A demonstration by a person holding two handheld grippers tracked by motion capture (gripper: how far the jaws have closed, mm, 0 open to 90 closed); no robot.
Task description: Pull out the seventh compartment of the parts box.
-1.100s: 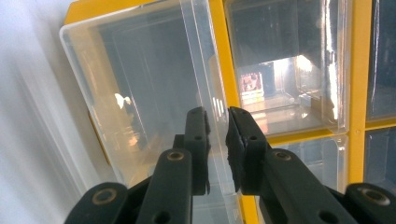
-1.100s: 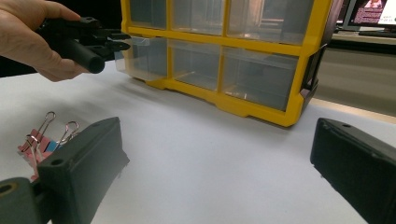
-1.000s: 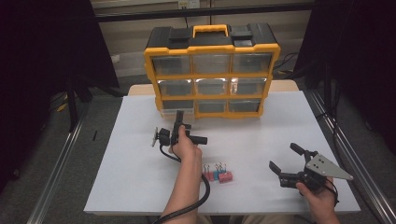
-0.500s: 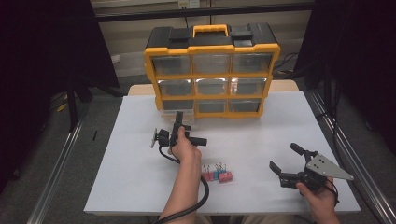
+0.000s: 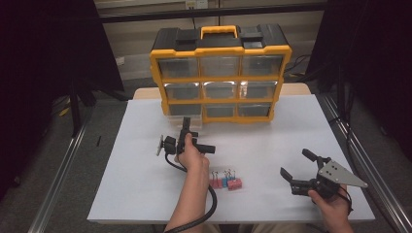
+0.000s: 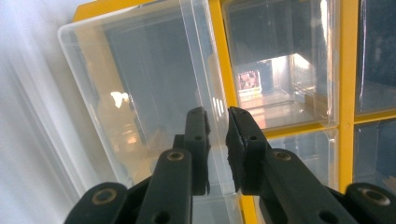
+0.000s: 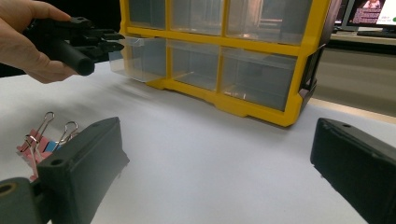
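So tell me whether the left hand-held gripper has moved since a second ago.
No. The left hand-held gripper sits at the same spot against the yellow organizer's bottom-left clear drawer, jaws closed on the drawer's front wall.

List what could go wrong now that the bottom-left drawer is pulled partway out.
The left gripper pinches only the thin front wall of the clear drawer; it may slip off. Pulled further, the drawer could come out of the yellow organizer and drop onto the table. The binder clips lie near the forearm and might get swept aside.
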